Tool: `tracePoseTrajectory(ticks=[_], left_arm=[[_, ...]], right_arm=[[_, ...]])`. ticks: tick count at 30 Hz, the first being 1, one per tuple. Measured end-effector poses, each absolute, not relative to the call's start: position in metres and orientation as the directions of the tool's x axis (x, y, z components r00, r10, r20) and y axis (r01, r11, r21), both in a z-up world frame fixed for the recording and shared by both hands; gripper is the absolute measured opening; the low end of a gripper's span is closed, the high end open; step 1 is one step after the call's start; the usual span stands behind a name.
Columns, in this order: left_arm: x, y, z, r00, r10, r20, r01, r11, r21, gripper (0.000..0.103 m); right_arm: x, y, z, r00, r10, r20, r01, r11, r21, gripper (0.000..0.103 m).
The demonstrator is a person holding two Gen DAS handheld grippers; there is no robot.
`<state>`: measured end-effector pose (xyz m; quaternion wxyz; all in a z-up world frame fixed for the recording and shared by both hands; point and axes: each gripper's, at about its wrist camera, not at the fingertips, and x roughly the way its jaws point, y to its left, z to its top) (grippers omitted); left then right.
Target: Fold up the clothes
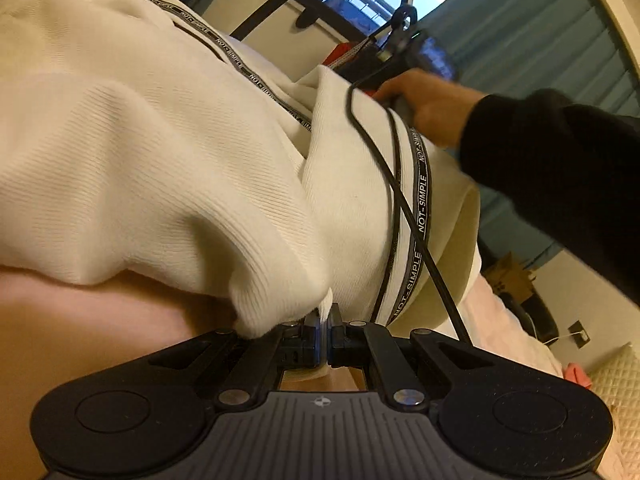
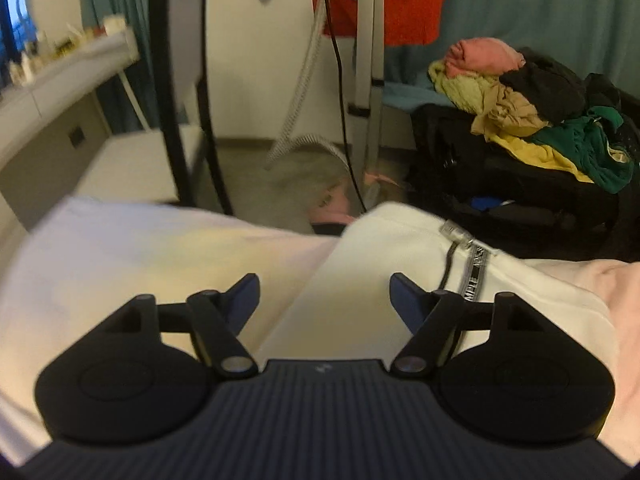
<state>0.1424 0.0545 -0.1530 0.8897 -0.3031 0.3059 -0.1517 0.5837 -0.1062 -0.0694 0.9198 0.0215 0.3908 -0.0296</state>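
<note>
Left gripper (image 1: 325, 334): jaws pressed together, pinching an edge of the white garment (image 1: 140, 152). Garment: ribbed, draped over the pale bed surface (image 1: 80, 320); black tape (image 1: 420, 200) printed "NOT-SIMPLE". Right gripper (image 2: 325, 296): jaws spread above the garment, holding nothing. Beyond: clothes pile (image 2: 528, 108).

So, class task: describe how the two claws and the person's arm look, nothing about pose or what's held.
Both claws, left and right, have black linkage arms, silver pivot bolts, round black side discs and a ribbed dark body with a small emblem. The right's pads are blue. A black cable trails in the left view. The sleeve is black.
</note>
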Motion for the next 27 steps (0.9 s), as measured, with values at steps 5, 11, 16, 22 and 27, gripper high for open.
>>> tracePoseTrajectory(ticks=[5, 11, 16, 22, 27], left_arm=[[0.149, 0.052, -0.157, 0.777, -0.445, -0.446, 0.085, 0.775, -0.626, 0.003], [0.149, 0.056, -0.154, 0.773, -0.451, -0.446, 0.078, 0.765, -0.639, 0.003], [0.152, 0.068, -0.154, 0.758, -0.473, -0.449, 0.038, 0.719, -0.694, 0.003], [0.137, 0.061, -0.136, 0.769, -0.454, -0.451, 0.082, 0.769, -0.634, 0.003], [0.133, 0.050, -0.127, 0.753, -0.438, -0.491, 0.116, 0.823, -0.556, 0.003]], right_arm=[[0.588, -0.108, -0.081, 0.695, -0.077, -0.715, 0.086, 0.996, -0.024, 0.007], [0.543, -0.130, -0.027, 0.802, -0.065, -0.593, 0.109, 0.993, 0.039, 0.005], [0.467, -0.181, 0.027, 0.888, -0.075, -0.454, 0.145, 0.982, 0.121, 0.005], [0.320, -0.285, 0.043, 0.967, -0.057, -0.248, 0.174, 0.860, 0.479, 0.005], [0.201, -0.367, 0.010, 0.945, -0.220, -0.243, 0.325, 0.726, 0.607, 0.005]])
